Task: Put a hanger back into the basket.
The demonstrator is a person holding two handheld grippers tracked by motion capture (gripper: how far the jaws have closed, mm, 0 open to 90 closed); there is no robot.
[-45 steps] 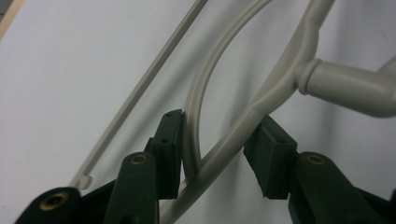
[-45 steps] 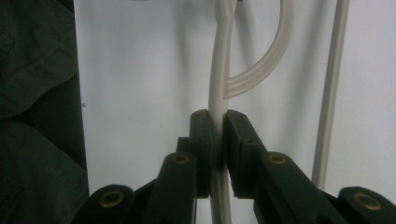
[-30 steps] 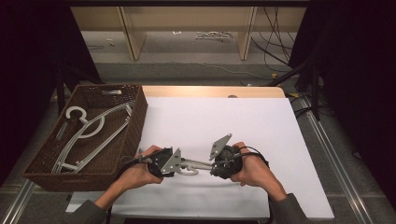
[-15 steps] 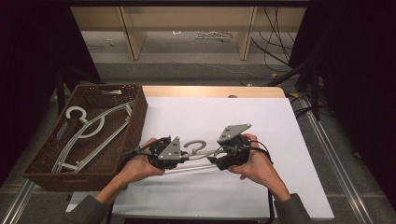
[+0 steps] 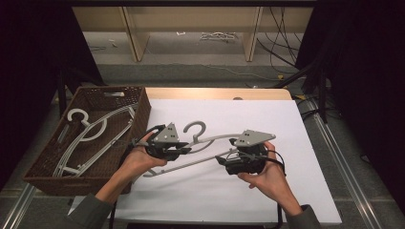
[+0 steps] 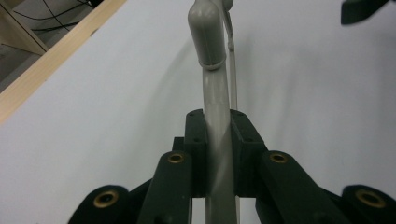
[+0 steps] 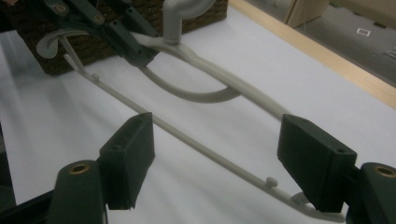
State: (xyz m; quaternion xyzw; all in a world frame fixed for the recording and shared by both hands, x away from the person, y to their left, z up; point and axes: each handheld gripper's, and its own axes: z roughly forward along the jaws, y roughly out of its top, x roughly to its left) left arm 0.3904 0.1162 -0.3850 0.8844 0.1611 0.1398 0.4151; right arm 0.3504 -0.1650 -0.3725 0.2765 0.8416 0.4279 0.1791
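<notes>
A grey plastic hanger (image 5: pixel 210 140) hangs just above the white table sheet (image 5: pixel 286 119), hook (image 5: pixel 196 128) pointing away from me. My left gripper (image 5: pixel 185 149) is shut on the hanger's left shoulder arm. In the left gripper view the arm (image 6: pixel 212 93) runs straight up out of the left gripper (image 6: pixel 217 128). My right gripper (image 5: pixel 220 160) stands open at the hanger's right end. In the right gripper view the thin lower bar (image 7: pixel 187 137) passes through the right gripper (image 7: pixel 215 156), touching neither pad. The left gripper (image 7: pixel 135 46) shows farther off in that view.
A brown wicker basket (image 5: pixel 45 164) stands at the table's left edge and holds more grey hangers (image 5: pixel 90 133). A wooden table edge (image 5: pixel 215 93) runs along the far side. Bare white sheet lies to the right and front of the hands.
Both hands have carried the hanger away from me and higher. The hook, flat and hidden a second ago, now stands in plain sight.
</notes>
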